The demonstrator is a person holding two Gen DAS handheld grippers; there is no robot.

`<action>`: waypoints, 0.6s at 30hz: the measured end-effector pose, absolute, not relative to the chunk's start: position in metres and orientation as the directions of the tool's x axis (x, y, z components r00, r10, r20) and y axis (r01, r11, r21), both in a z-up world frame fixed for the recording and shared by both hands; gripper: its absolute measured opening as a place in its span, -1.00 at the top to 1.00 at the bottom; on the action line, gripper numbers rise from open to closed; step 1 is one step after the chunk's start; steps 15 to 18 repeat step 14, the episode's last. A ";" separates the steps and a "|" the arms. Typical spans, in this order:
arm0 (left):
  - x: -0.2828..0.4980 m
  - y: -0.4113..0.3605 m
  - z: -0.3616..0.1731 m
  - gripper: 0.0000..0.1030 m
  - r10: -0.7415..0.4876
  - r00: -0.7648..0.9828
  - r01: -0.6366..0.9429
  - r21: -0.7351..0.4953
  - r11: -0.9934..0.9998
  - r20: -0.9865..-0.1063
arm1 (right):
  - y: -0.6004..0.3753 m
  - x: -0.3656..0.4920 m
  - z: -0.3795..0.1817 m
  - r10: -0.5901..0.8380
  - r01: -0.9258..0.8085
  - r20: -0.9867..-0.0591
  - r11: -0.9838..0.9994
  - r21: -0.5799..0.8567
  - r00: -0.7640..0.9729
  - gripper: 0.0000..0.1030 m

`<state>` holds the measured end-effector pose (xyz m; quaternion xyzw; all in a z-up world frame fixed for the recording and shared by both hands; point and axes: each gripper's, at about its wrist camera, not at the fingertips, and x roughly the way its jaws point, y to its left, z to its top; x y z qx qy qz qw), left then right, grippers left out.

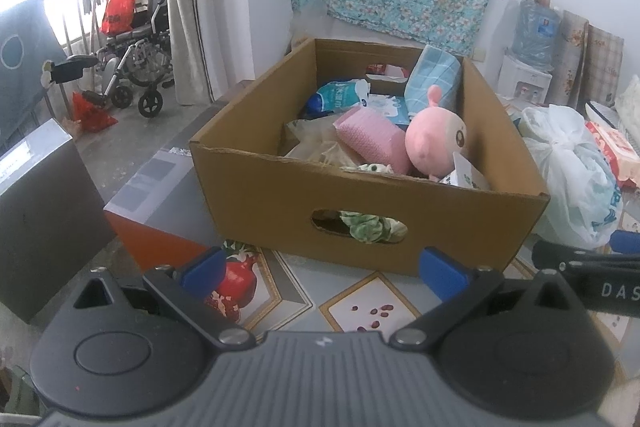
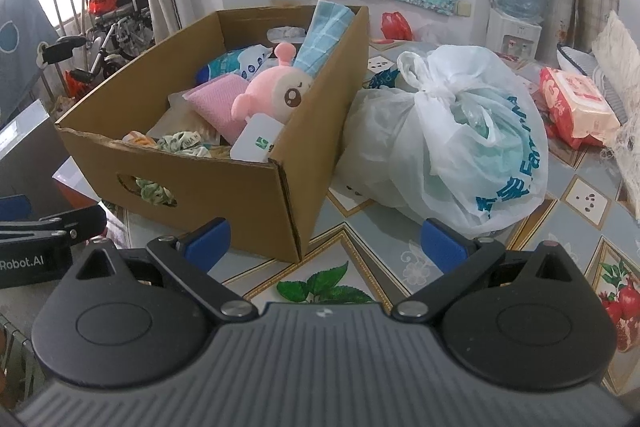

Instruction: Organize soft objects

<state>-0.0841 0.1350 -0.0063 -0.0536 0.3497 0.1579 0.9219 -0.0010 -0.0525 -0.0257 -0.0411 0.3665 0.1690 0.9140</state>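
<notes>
A brown cardboard box stands on the patterned table. Inside lie a pink plush toy, a pink pad, a blue folded cloth, blue-white packets and a green floral scrunchie. A tied white plastic bag sits right of the box. My left gripper is open, empty, before the box's front wall. My right gripper is open, empty, near the box's front right corner.
A red-pink wipes pack lies at the table's right. A grey and orange box sits left of the cardboard box, off the table edge. A wheelchair stands on the floor at back left. A water dispenser is at back right.
</notes>
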 end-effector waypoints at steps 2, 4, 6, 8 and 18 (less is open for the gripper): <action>-0.085 0.136 -0.006 -1.00 0.254 0.706 -0.329 0.012 0.944 -0.661 | -0.052 0.000 -0.026 0.280 -0.339 -0.687 0.939 0.052 0.671 -0.98; -0.085 0.136 -0.006 -1.00 0.253 0.706 -0.329 0.010 0.944 -0.661 | -0.052 0.000 -0.026 0.281 -0.340 -0.687 0.939 0.052 0.670 -0.98; -0.085 0.137 -0.006 -1.00 0.254 0.706 -0.330 0.011 0.944 -0.662 | -0.052 0.000 -0.026 0.280 -0.340 -0.687 0.939 0.051 0.671 -0.98; -0.085 0.136 -0.006 -1.00 0.256 0.704 -0.330 0.014 0.944 -0.662 | -0.052 0.000 -0.026 0.282 -0.340 -0.687 0.939 0.054 0.670 -0.98; -0.084 0.137 -0.005 -1.00 0.259 0.707 -0.329 0.018 0.944 -0.658 | -0.051 0.000 -0.028 0.281 -0.340 -0.693 0.939 0.054 0.664 -0.98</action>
